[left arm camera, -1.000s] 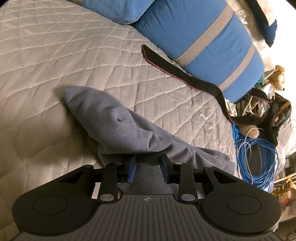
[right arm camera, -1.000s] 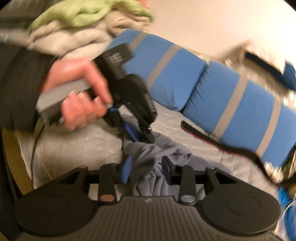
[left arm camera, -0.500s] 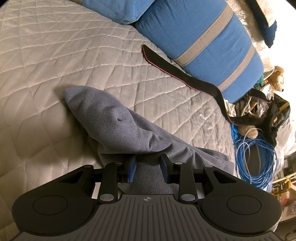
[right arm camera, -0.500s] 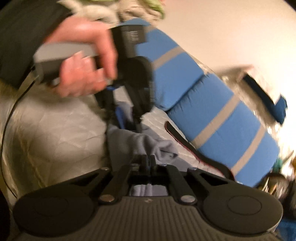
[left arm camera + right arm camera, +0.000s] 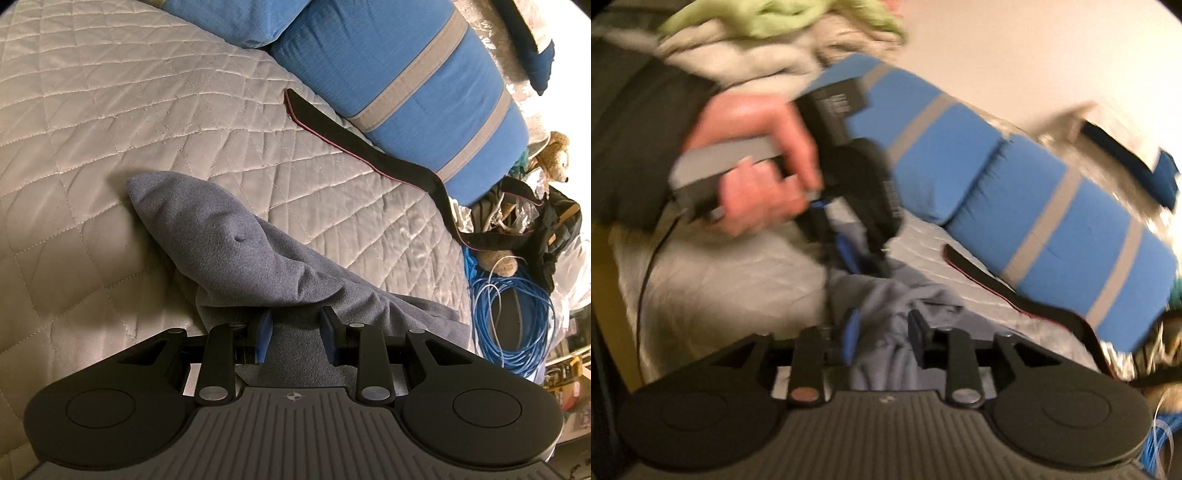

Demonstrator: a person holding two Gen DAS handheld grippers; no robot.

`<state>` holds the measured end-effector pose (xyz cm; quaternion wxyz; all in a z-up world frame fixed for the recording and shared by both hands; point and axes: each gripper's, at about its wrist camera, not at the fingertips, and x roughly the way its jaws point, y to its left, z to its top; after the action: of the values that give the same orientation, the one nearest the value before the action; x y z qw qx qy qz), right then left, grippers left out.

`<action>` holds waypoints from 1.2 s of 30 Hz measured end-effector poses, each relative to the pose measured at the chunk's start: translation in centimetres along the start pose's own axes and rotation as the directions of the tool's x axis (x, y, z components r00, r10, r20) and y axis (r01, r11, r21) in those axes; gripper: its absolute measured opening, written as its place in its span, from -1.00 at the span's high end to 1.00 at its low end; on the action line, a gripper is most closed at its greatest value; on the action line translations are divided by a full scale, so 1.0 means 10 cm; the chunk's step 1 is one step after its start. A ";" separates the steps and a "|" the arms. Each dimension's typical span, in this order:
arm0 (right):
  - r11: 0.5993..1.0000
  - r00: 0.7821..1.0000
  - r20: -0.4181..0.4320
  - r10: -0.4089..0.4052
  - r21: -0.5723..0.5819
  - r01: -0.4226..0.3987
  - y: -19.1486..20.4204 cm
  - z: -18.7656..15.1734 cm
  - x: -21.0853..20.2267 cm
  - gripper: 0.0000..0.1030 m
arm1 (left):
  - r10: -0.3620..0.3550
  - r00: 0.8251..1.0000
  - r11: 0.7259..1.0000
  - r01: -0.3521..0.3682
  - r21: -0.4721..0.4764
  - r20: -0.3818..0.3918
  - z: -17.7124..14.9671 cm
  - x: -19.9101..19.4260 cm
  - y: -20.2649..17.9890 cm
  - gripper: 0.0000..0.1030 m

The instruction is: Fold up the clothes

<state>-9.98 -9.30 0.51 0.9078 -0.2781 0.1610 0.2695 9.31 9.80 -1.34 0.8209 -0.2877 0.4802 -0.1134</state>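
The soft grey-blue fleece garment lay crumpled on the quilted beige bedspread, just in front of the blue bolster pillows with grey stripes. Your left gripper had its blue-padded jaws apart, cloth between them — ungripped. Your right gripper also looked spread around a bunched fold, though blur made that uncertain. A black strap trailed nearby.
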 end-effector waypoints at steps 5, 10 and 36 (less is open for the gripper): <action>1.000 0.999 -0.031 -0.012 -0.006 0.011 0.05 -0.01 0.09 0.53 | -0.002 1.000 1.000 0.002 -0.001 0.000 0.00 0.00 0.01 0.45; 0.999 0.999 -0.049 0.000 0.043 0.003 0.01 -0.01 0.14 0.96 | -0.002 1.000 1.000 0.002 0.000 0.000 0.00 0.00 0.01 0.45; 0.932 0.988 -0.065 0.142 0.344 -0.111 -0.63 0.07 -0.04 0.35 | 0.015 1.000 1.000 -0.015 -0.001 -0.001 0.01 0.01 0.01 0.53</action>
<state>-6.53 -13.48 3.83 0.9149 -0.1181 0.2627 0.2830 9.42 9.83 -1.48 0.8215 -0.2843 0.4826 -0.1072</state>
